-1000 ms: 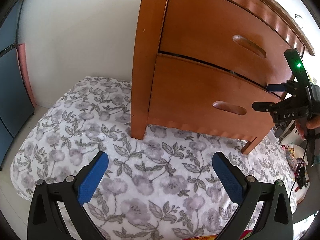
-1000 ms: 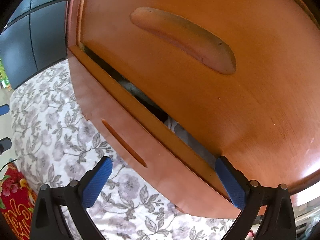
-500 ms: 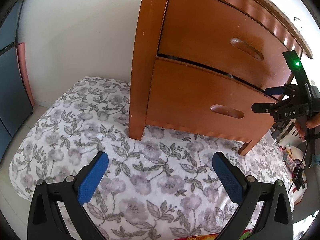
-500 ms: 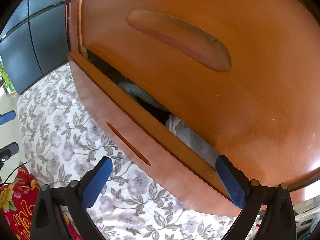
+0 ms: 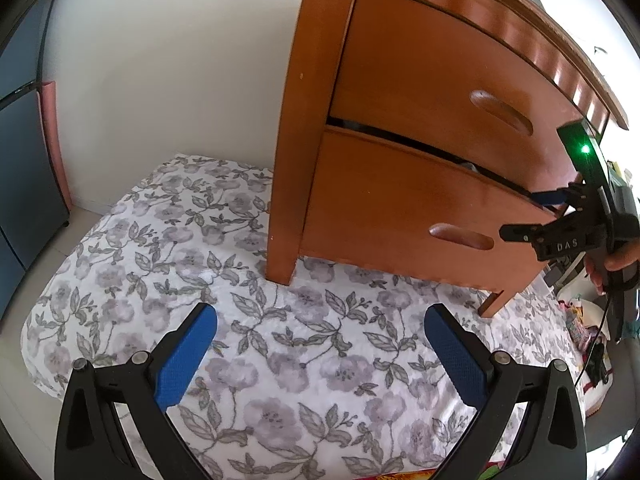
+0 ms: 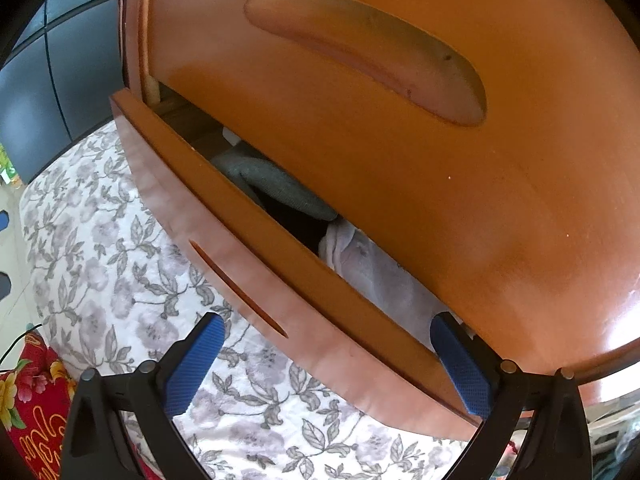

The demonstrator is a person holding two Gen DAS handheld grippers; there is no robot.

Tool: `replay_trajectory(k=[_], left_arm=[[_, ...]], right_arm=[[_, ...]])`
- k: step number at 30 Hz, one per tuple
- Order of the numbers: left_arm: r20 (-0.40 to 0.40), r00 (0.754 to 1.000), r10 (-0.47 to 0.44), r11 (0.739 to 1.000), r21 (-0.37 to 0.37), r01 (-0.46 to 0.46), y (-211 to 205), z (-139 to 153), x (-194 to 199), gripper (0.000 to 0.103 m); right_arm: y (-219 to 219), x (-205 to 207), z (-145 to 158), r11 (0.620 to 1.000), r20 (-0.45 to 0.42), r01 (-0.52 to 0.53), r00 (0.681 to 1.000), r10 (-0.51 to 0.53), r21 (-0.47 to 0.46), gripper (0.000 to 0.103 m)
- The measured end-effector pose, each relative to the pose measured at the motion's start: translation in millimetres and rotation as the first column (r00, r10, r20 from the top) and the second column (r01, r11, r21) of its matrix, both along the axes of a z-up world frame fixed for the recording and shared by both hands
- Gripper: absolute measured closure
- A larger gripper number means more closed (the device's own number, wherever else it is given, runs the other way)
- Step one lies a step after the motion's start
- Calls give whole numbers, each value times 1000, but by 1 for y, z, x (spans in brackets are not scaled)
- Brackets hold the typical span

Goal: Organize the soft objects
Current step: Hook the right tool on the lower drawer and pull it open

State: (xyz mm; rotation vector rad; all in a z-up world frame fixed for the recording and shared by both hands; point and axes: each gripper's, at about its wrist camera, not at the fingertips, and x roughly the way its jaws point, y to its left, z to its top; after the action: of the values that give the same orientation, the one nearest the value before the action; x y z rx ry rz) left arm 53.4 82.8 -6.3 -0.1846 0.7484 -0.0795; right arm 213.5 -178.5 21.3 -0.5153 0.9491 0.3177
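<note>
Your right gripper [image 6: 324, 360]: jaws spread wide, one blue ribbed finger [image 6: 460, 366] hooked behind the lower drawer [image 6: 256, 276] front | your left gripper [image 5: 320, 354]: wide, empty, above floral quilt [image 5: 280, 344] | grey knit cloth [image 6: 276, 186] and pale cloth [image 6: 372, 272] inside that glossy wooden drawer

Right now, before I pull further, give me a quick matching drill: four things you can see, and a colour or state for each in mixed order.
Things:
1. lower drawer
2. upper drawer
3. grey garment
4. left gripper

States:
A. open, holding nothing
B. pulled partly out
C. closed
D. lying inside the lower drawer

Pairs: 1-B, 2-C, 3-D, 4-A

The right gripper straddles the lower drawer's front edge, one of its fingers behind it.
</note>
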Motion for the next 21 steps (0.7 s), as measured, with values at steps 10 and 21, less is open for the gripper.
replay_trajectory(k=[10, 21], left_arm=[[-7, 1000, -8, 1000, 23, 8, -4, 7, -9, 0], [-18, 1000, 5, 1000, 20, -5, -2, 13, -25, 0]], right_arm=[[1, -35, 1, 1000, -7, -18, 1000, 19, 22, 0], [3, -80, 5, 998, 12, -8, 1000, 7, 58, 0]])
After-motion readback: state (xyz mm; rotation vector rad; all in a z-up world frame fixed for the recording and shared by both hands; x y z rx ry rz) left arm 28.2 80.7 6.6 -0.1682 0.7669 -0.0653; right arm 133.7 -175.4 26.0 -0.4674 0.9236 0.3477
